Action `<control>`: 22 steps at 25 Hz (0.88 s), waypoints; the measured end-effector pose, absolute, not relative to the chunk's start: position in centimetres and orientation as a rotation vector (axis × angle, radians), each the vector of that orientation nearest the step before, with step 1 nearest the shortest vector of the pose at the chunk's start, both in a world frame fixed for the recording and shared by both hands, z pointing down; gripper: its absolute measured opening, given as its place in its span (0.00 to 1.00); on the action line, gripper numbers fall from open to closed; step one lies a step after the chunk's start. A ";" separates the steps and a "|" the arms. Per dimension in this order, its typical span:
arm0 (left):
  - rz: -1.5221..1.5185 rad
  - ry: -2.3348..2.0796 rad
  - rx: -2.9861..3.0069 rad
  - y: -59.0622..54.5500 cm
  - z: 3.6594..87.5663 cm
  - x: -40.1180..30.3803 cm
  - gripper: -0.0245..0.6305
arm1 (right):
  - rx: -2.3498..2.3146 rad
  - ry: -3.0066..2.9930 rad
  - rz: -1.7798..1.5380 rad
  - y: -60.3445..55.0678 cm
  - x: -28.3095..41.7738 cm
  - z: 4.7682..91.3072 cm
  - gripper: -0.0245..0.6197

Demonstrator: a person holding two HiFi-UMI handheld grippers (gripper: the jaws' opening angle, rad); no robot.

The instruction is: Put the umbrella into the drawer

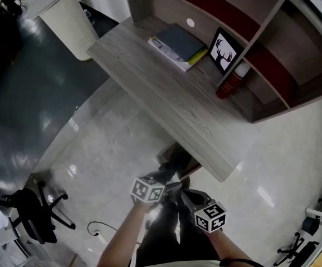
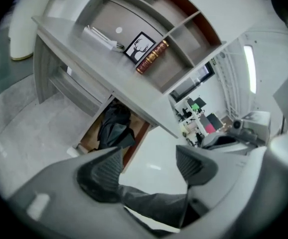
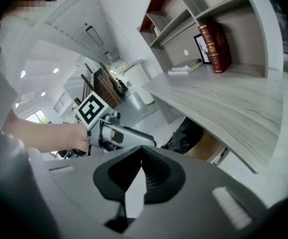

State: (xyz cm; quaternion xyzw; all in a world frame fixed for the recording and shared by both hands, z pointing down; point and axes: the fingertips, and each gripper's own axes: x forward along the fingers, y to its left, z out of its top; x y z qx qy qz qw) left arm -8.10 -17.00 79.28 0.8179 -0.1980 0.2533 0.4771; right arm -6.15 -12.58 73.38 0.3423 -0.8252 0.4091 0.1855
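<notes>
The black folded umbrella (image 2: 115, 128) lies in the open wooden drawer (image 2: 91, 138) under the grey desk (image 2: 84, 49). My left gripper (image 2: 149, 166) hovers above and in front of the drawer, open, with only the floor showing between its pads. The right gripper view shows the same umbrella (image 3: 184, 133) beneath the desk edge, and my right gripper (image 3: 141, 156) is shut with nothing in it. In the head view both grippers, left (image 1: 164, 178) and right (image 1: 188, 194), sit close together just before the drawer (image 1: 172, 152), which the desk mostly hides.
On the desk (image 1: 166, 99) lie a stack of books (image 1: 177, 46), a framed deer picture (image 1: 225, 50) and a red book (image 1: 230, 82) below shelves. A white bin (image 1: 72, 21) stands at the desk's far end. A black office chair (image 1: 35, 210) and a cable (image 1: 97, 230) are on the floor.
</notes>
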 end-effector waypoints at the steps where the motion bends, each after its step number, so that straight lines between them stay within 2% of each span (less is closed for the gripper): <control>1: 0.614 -0.484 2.002 -16.7 78.6 -8.0 0.53 | 0.970 -2.327 1.147 -12.5 -6.0 72.8 0.05; 11: 0.563 -0.464 2.050 -13.4 69.0 -8.4 0.34 | 0.936 -2.342 1.034 -11.2 -5.5 65.7 0.05; 22: 0.581 -0.487 2.146 -9.3 59.5 -10.0 0.32 | 0.956 -2.396 0.927 -9.0 -6.0 57.5 0.05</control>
